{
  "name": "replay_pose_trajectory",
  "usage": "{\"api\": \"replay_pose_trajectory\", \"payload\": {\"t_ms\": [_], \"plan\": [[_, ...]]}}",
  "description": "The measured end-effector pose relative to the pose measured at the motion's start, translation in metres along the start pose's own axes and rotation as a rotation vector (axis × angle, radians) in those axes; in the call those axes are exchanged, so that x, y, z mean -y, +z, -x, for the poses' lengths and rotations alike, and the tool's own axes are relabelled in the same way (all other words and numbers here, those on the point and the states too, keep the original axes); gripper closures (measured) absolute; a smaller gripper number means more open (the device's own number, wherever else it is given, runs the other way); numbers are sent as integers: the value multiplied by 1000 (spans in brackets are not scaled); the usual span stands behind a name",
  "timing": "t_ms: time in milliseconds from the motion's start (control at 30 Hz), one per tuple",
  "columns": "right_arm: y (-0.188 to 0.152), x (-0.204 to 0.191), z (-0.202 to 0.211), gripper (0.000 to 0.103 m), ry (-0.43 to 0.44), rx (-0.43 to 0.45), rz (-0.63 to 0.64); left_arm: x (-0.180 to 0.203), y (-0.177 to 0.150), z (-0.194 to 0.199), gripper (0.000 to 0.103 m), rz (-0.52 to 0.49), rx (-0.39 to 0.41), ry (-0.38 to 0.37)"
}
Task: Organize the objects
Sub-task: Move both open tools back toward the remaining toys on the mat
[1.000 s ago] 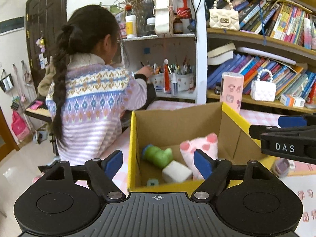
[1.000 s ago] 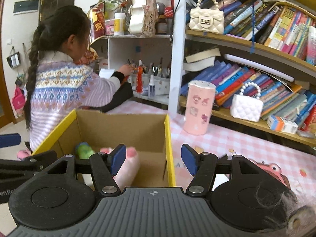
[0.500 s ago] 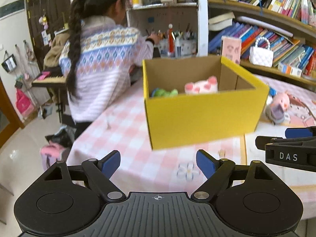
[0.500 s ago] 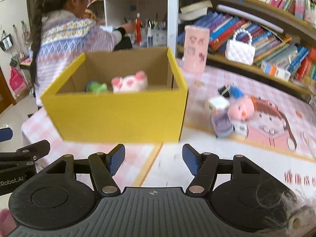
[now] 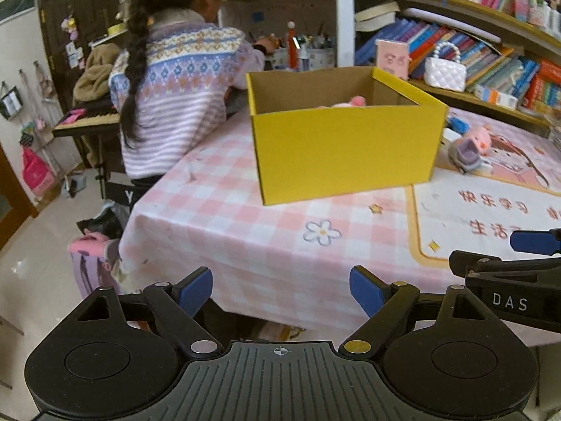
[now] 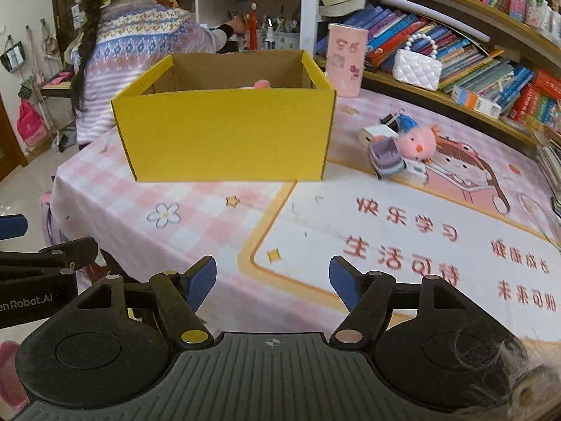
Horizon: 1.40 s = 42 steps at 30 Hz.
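A yellow cardboard box (image 5: 345,147) (image 6: 228,137) stands on the pink checked tablecloth, with the top of a pink plush (image 5: 350,101) (image 6: 261,85) showing inside. Right of the box lie a pink plush bird (image 6: 419,144) (image 5: 478,137), a purple toy car (image 6: 385,156) (image 5: 466,152), a white block (image 6: 377,133) and a blue toy (image 6: 405,122). My left gripper (image 5: 280,289) is open and empty, back at the table's near edge. My right gripper (image 6: 272,279) is open and empty, over the near part of the table.
A girl (image 5: 175,80) (image 6: 133,42) sits at the table's far left. Bookshelves (image 6: 473,52) run along the back with a white handbag (image 6: 417,66) and a pink canister (image 6: 345,59). A printed mat (image 6: 420,238) covers the right side. The floor (image 5: 42,245) lies left.
Both grippers have pulled back and down from above the box to the table's near edge. The box's contents are now mostly hidden behind its front wall. Both grippers stayed open.
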State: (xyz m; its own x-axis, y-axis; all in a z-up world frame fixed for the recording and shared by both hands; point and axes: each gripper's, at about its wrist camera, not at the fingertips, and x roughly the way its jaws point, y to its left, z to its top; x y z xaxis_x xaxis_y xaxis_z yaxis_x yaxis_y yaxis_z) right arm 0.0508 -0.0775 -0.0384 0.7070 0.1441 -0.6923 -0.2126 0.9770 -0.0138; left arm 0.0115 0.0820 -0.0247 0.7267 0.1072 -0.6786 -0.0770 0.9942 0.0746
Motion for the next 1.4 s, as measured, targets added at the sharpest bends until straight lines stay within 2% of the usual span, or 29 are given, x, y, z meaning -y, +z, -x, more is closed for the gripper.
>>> {"api": "replay_pose_trajectory", "payload": {"t_ms": [67,333,600,833,1133,1400], "plan": [[-5,2,4,32,-16,-1,-14,3,-3,2,12,-11,-1,-15],[-18,25,18,29,-105,-4,-90,30,-2,0,12,-82,9,-97],[-21,55,25,29,-192,0,-156,67,9,-7,11,-179,39,-186],[-21,88,23,29,-255,-9,-208,96,21,-19,11,-208,38,-229],[-15,134,12,29,-300,-40,-247,142,39,-34,11,-263,36,-273],[-6,166,-5,29,-303,-67,-260,177,53,-53,11,-283,12,-293]]}}
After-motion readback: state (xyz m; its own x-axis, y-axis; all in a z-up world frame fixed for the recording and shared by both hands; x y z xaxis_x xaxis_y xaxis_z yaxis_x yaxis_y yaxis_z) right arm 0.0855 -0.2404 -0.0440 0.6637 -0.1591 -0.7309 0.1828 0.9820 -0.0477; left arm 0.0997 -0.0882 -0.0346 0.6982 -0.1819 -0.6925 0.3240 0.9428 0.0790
